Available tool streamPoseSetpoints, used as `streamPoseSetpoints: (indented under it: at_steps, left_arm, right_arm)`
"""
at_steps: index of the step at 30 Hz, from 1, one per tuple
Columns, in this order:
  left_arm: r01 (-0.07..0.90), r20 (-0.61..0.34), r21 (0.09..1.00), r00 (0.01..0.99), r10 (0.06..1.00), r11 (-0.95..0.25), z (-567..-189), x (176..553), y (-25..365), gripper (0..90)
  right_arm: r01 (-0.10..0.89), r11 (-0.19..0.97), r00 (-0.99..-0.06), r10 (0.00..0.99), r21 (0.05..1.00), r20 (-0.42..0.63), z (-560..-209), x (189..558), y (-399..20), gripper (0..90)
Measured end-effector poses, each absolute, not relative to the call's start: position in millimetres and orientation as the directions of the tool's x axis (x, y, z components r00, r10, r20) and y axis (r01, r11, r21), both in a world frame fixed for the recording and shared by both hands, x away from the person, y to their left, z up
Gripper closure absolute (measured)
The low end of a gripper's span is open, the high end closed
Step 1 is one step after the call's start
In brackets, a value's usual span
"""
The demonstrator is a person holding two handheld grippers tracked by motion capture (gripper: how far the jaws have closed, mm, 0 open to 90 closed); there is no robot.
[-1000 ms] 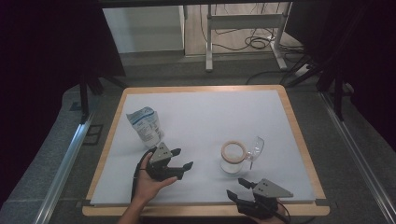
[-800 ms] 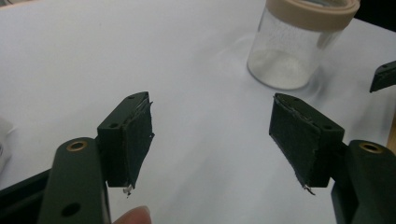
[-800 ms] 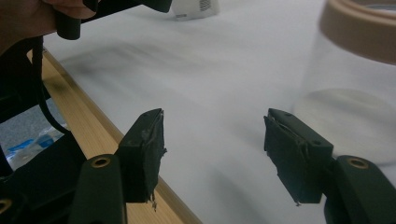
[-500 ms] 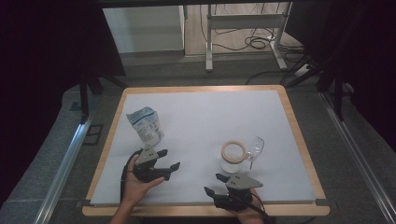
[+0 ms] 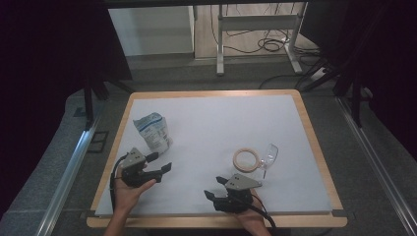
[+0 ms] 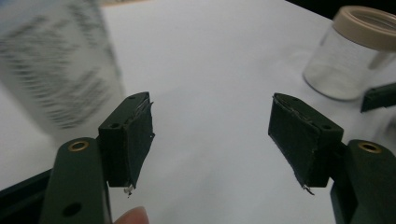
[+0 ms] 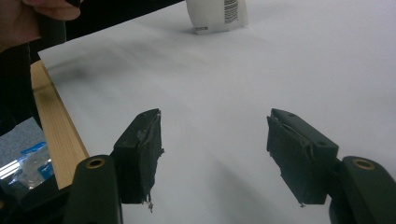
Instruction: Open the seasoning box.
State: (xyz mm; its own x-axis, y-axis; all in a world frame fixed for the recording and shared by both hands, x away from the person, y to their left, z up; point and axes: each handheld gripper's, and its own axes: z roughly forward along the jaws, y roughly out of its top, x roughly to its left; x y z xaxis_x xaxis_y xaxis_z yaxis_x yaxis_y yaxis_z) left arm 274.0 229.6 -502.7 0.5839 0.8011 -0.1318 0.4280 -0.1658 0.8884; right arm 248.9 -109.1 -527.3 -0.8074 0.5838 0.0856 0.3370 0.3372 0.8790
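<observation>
Both grippers are held wide and empty — the left gripper (image 5: pixel 164 166) beside the pouch (image 5: pixel 153 130), the right gripper (image 5: pixel 212 193) short of the jar (image 5: pixel 245 160). Each is judged to be kept free for a grasp — nothing is clamped yet.

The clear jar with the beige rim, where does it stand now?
In the high view the jar stands right of centre on the white table, beside a clear scoop, beyond the right gripper.

No word, brand or number can be read anywhere; the white pouch (image 7: pixel 217 15) bears a black barcode in the right gripper view, its digits too small to make out; in the left gripper view the pouch (image 6: pixel 56 65) carries rows of dark print, blurred past reading; the clear jar (image 6: pixel 353 56) shows faint graduation marks on its wall, no figures legible
</observation>
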Motion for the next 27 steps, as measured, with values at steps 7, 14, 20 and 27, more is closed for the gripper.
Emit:
streamPoseSetpoints:
  at_steps: [7,14,20,27]
  left_arm:
    - [0.428,-0.138,0.898,0.489,0.861,-0.100,-500,281,258,33.0]
    - [0.454,-0.175,0.890,0.447,0.877,-0.054,-496,309,279,41.7]
    - [0.478,-0.192,0.877,0.449,0.873,-0.053,-500,338,288,47.1]
    - [0.446,-0.188,0.893,0.493,0.849,-0.061,-500,346,287,61.9]
  right_arm:
    - [0.335,0.354,-0.817,0.570,0.873,0.082,-531,251,-103,36.0]
    - [0.336,0.361,-0.820,0.566,0.870,0.081,-532,251,-100,35.8]
    - [0.331,0.362,-0.822,0.564,0.871,0.078,-531,251,-99,35.8]
    - [0.331,0.368,-0.819,0.570,0.869,0.071,-532,251,-101,35.8]
